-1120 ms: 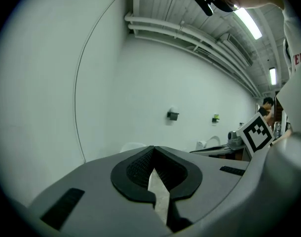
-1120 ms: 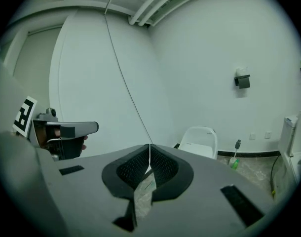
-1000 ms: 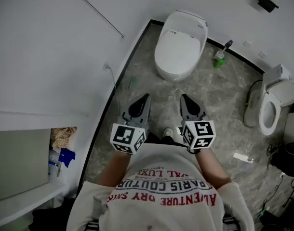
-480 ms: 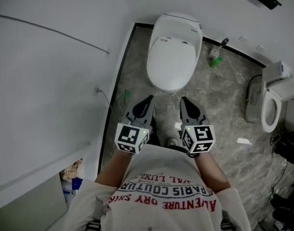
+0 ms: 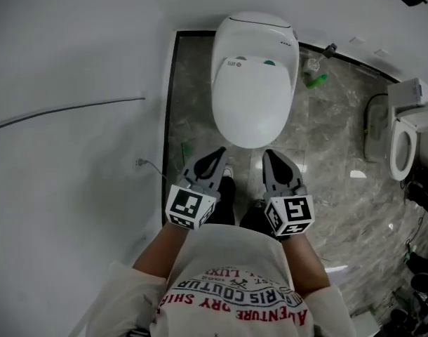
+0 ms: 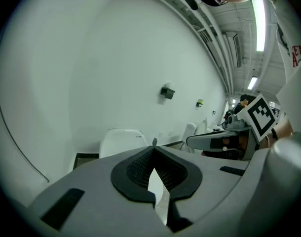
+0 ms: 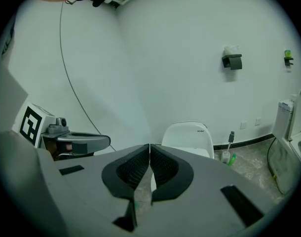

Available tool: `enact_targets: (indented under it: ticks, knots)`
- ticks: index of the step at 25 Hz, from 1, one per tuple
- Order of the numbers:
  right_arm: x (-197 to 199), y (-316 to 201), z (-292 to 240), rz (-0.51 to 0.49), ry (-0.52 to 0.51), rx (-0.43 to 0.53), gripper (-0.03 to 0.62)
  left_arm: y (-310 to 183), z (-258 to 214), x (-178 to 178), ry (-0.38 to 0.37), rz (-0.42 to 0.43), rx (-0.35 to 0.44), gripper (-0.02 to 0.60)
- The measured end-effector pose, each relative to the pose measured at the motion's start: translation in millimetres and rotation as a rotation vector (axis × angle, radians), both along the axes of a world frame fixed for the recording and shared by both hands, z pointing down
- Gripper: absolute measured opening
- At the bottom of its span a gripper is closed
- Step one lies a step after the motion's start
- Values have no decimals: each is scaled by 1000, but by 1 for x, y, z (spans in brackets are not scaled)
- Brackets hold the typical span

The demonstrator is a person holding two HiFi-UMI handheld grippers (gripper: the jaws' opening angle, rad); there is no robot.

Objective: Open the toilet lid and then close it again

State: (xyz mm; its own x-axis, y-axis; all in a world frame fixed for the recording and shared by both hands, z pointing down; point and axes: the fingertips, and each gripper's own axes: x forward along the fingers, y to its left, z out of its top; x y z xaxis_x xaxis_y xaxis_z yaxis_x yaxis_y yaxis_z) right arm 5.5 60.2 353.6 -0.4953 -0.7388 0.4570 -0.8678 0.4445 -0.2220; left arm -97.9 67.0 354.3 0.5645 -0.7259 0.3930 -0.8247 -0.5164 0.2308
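While toilet lid (image 5: 252, 97) lies down, left claw (image 5: 218, 152) and right claw (image 5: 269, 154) closed, empty.

A white toilet (image 5: 255, 83) stands on a grey, marble-veined floor (image 5: 340, 160) edged in black below white walls (image 5: 74, 48). The grey left gripper (image 5: 215, 153) and right gripper (image 5: 270, 154) carry black-and-white square markers and black ribbed pads (image 6: 133, 172). A bottle (image 5: 314, 81) shows green; the person's white shirt (image 5: 235, 272) bears red and dark lettering.
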Motion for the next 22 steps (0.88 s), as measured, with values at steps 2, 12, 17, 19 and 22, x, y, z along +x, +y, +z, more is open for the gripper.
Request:
enact_targets:
  ticks: [2, 12, 17, 19, 22]
  knots:
    - [2, -11, 21, 5, 11, -6, 15, -12, 22, -1, 11, 15, -1, 6]
    - [22, -24, 138, -58, 130, -16, 15, -15, 142, 17, 8, 47, -49, 6]
    - [22, -18, 199, -129, 165, -25, 15, -16, 201, 20, -13, 44, -54, 6]
    - [23, -13, 225, -157, 188, -27, 15, -15, 225, 21, -35, 47, -53, 6]
    - [22, -6, 260, -183, 214, -35, 15, -10, 258, 24, -60, 75, -61, 6]
